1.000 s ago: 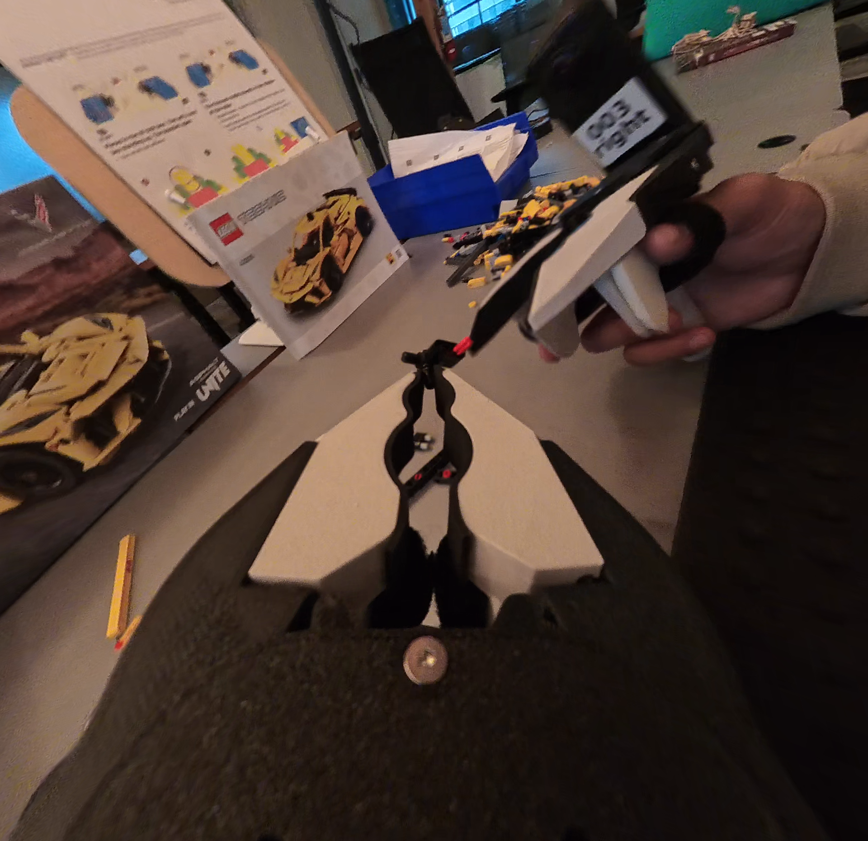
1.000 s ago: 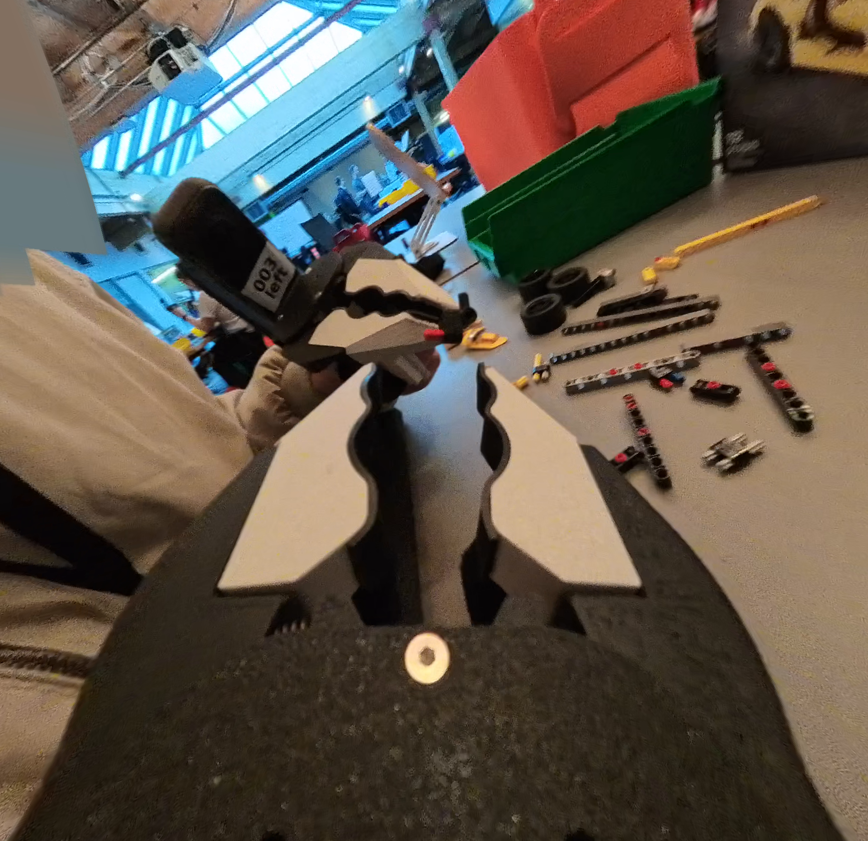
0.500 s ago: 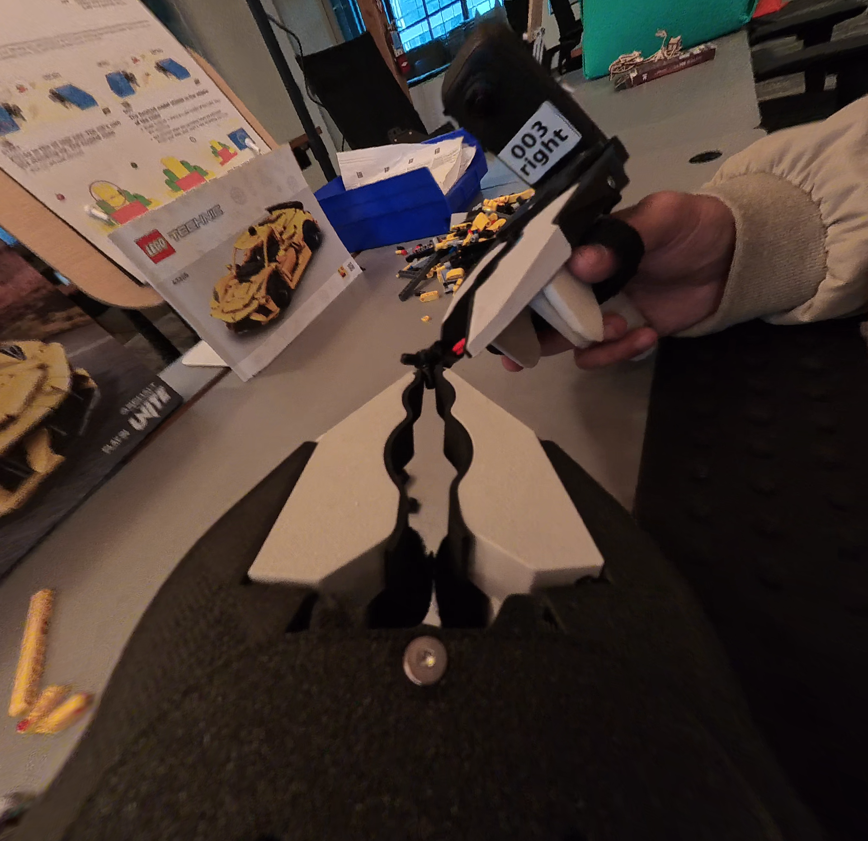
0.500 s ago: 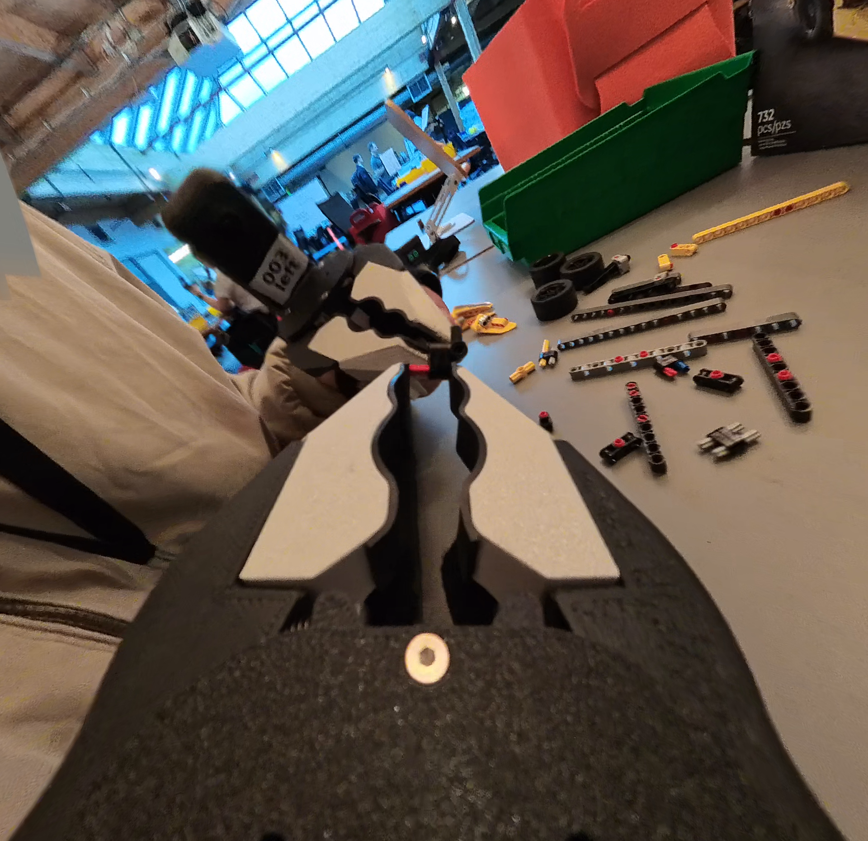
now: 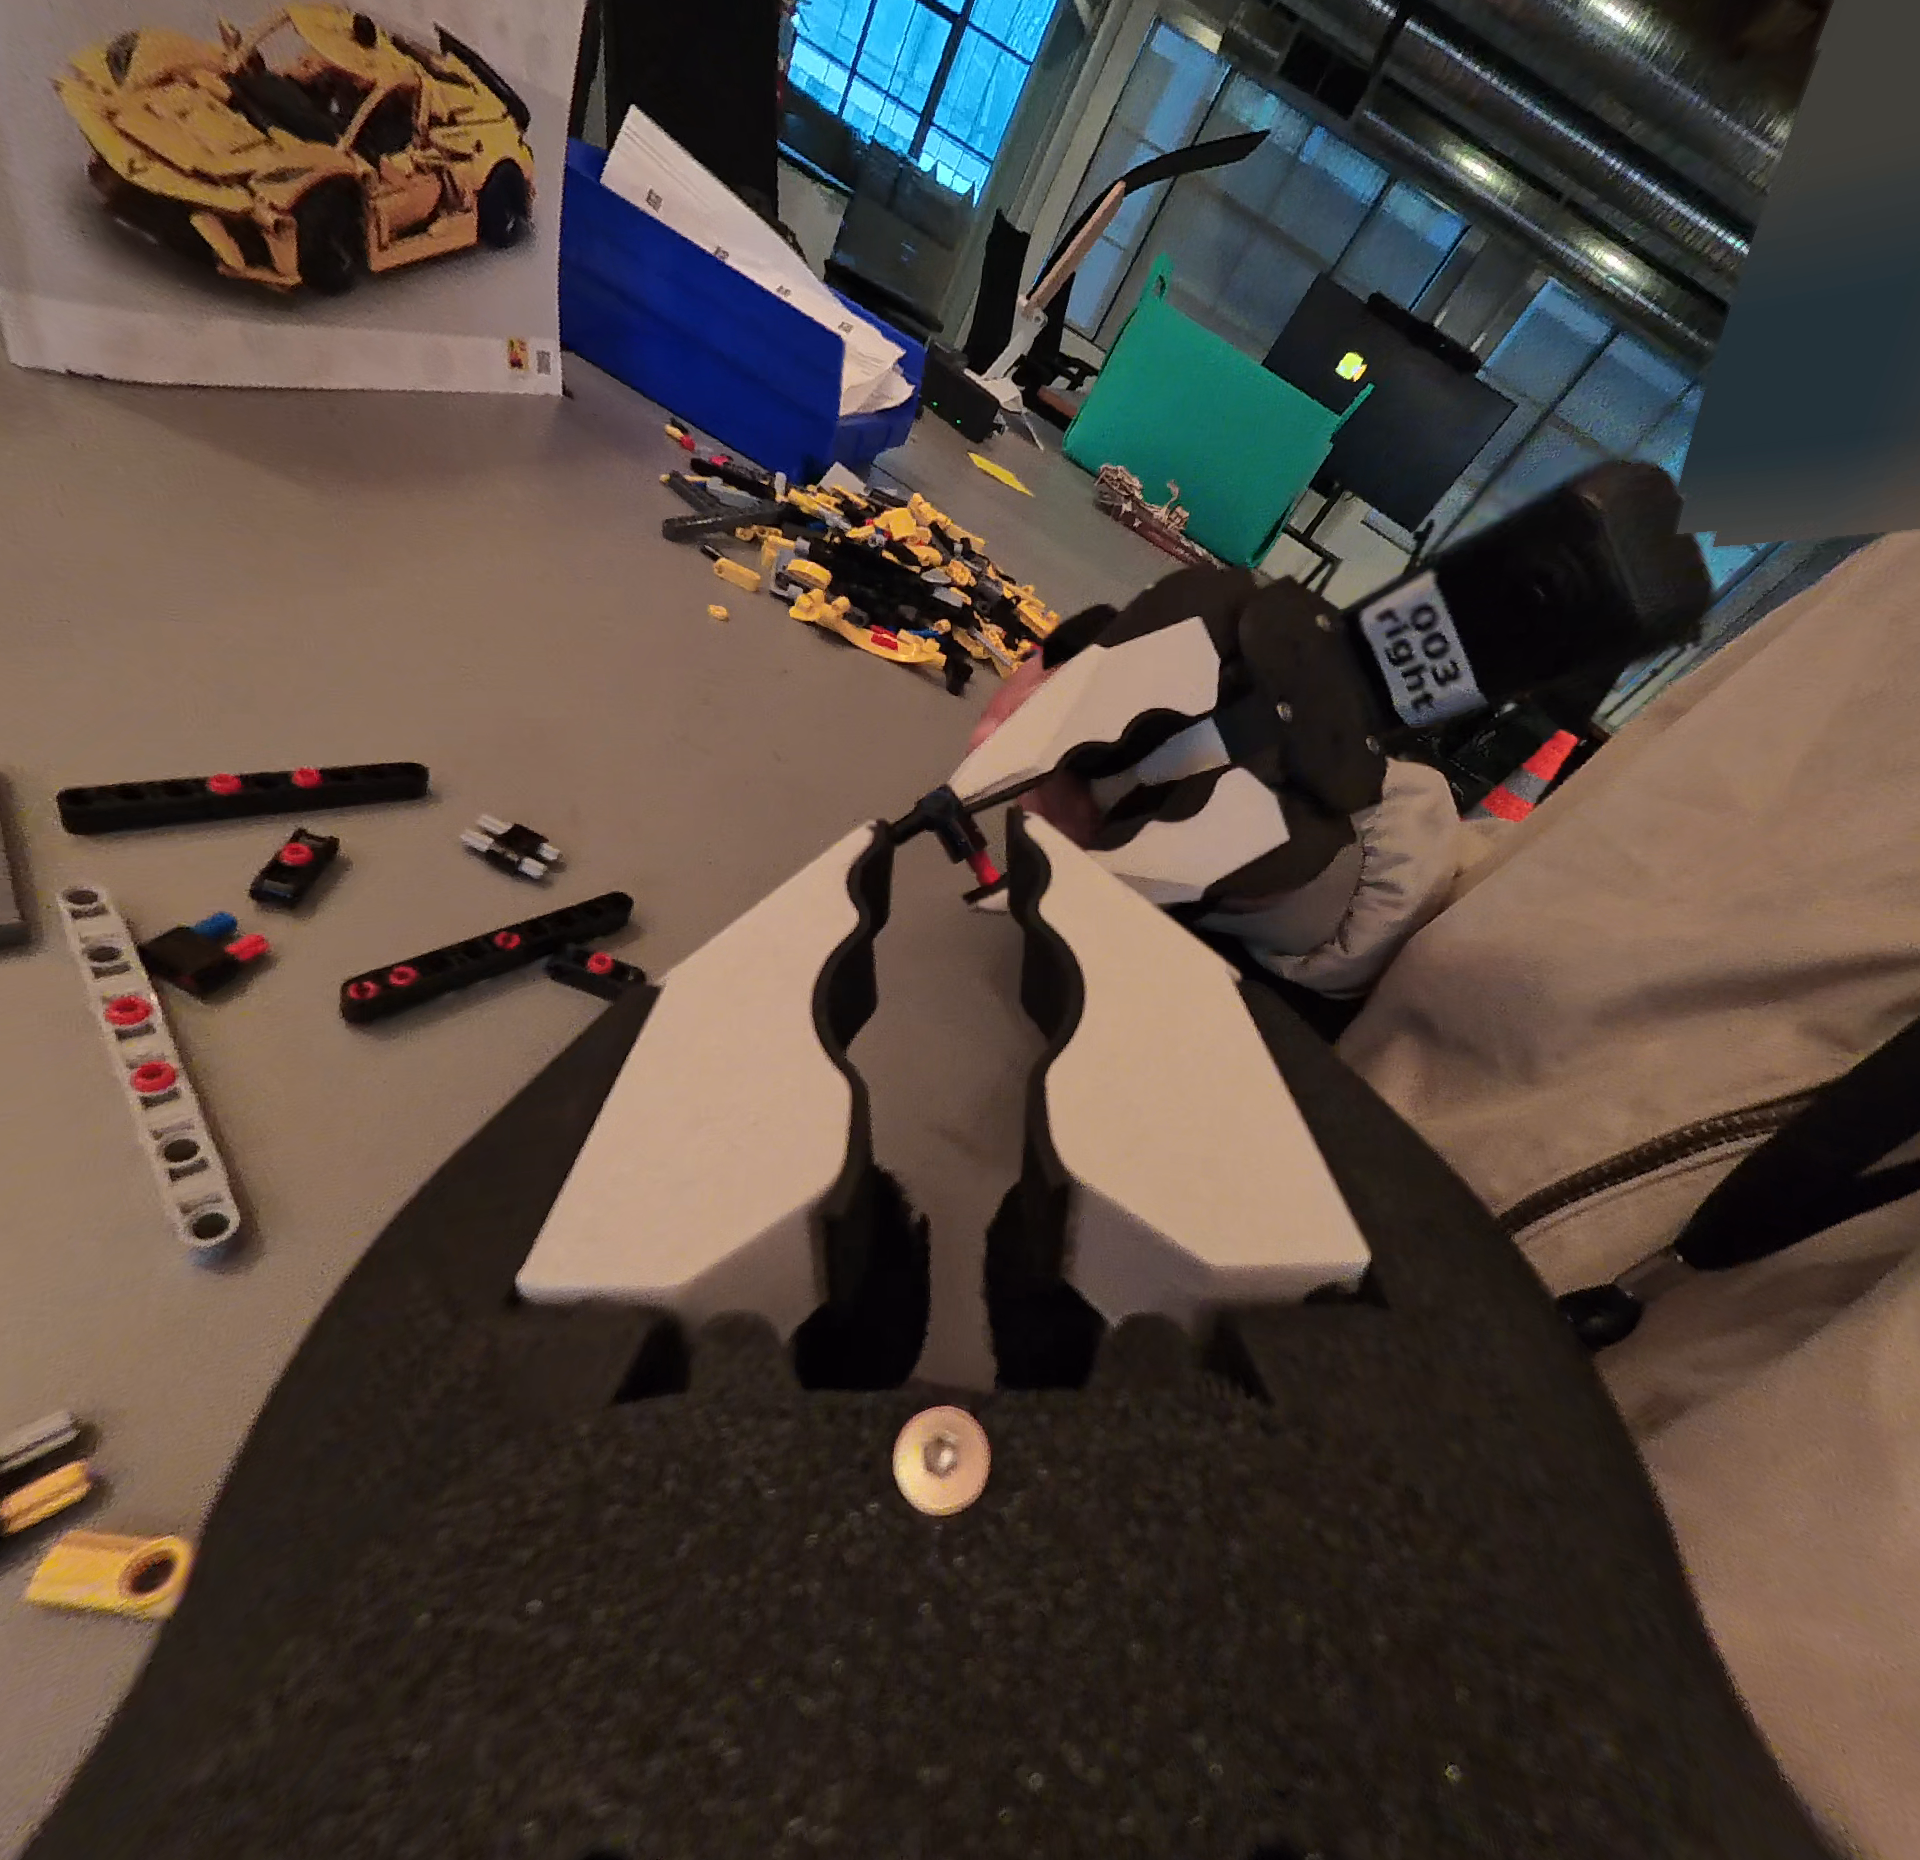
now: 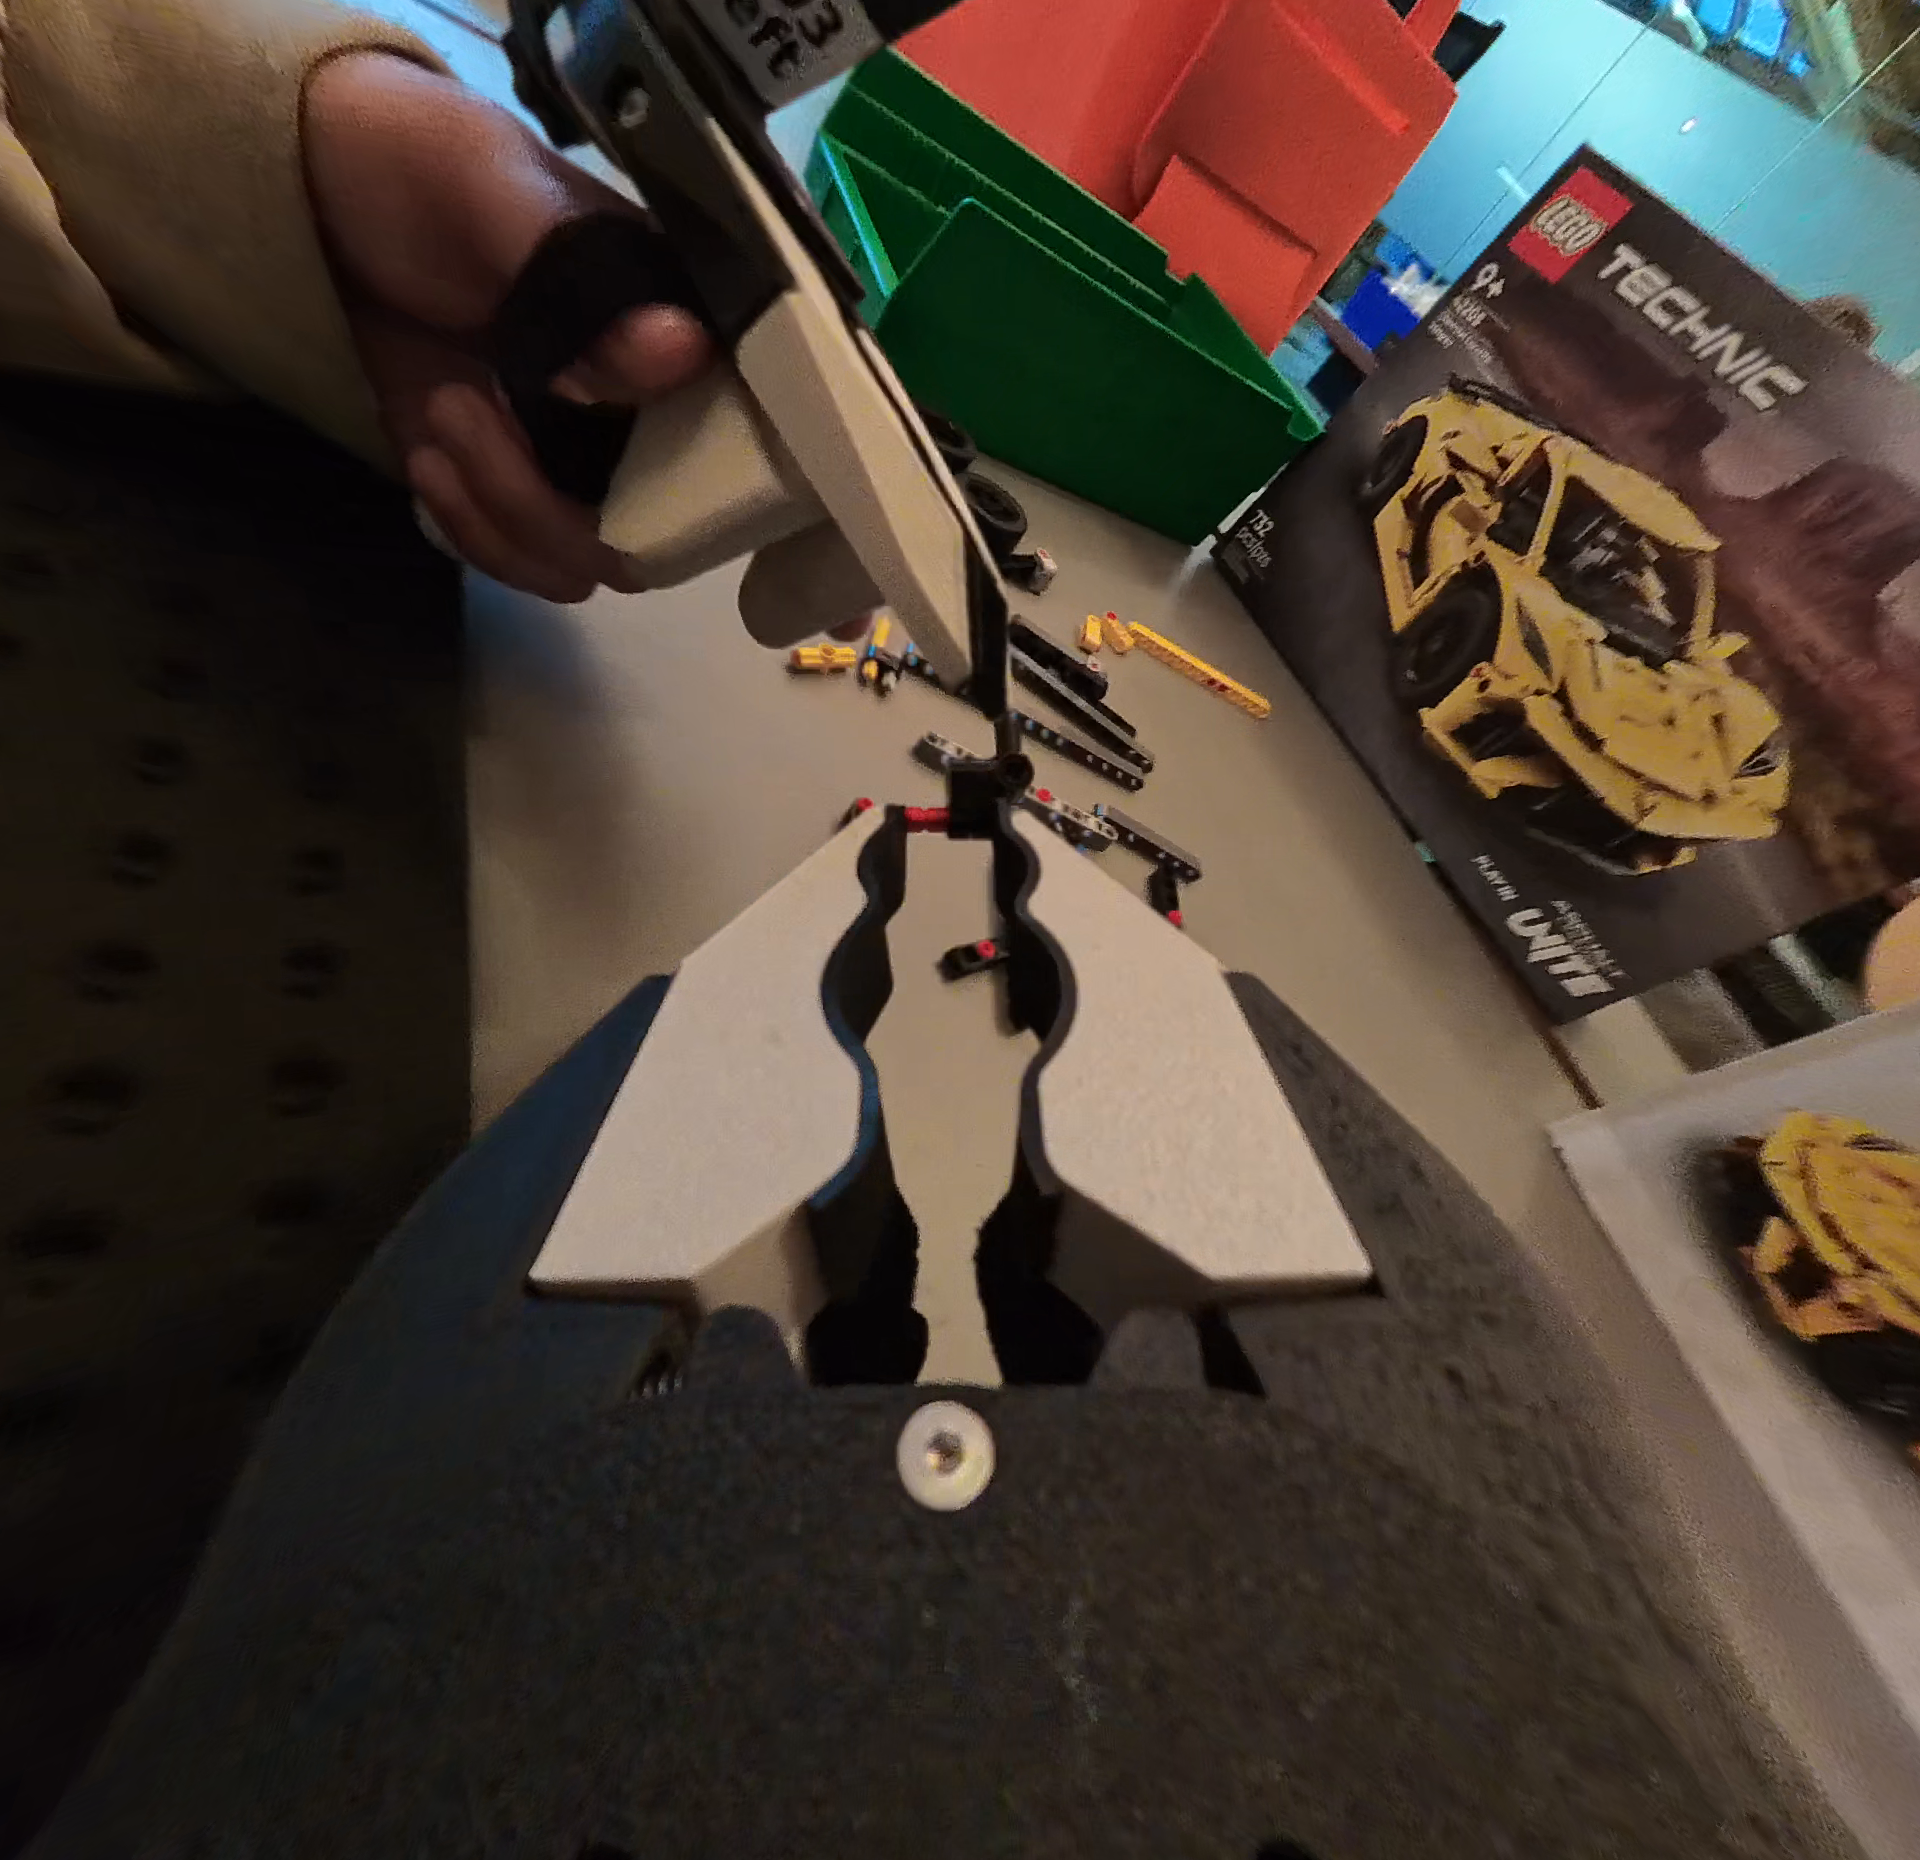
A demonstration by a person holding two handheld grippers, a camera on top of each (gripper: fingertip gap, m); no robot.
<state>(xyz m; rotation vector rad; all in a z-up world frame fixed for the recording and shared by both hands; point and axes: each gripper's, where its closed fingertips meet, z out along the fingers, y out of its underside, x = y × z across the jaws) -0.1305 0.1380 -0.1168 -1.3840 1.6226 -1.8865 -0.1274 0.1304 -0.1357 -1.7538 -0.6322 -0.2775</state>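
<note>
A small black connector with a red pin in its side is held above the grey table. My right gripper is shut across it, one tip on the pin's end and the other on the black part. My left gripper has its jaws apart around the same connector; only its left fingertip seems to touch it. In the right wrist view the left gripper comes down from the upper left, its tip on top of the connector. In the left wrist view the right gripper's fingers reach in from the right.
Black beams and a grey beam lie at the left. A pile of yellow and black parts, a blue bin and a booklet stand behind. A green bin, a set box and a yellow beam are farther off.
Both grippers have swung round, still meeting at the connector. My left gripper's jaws have widened. My right gripper, open a second ago, is closed across the pin and connector.
</note>
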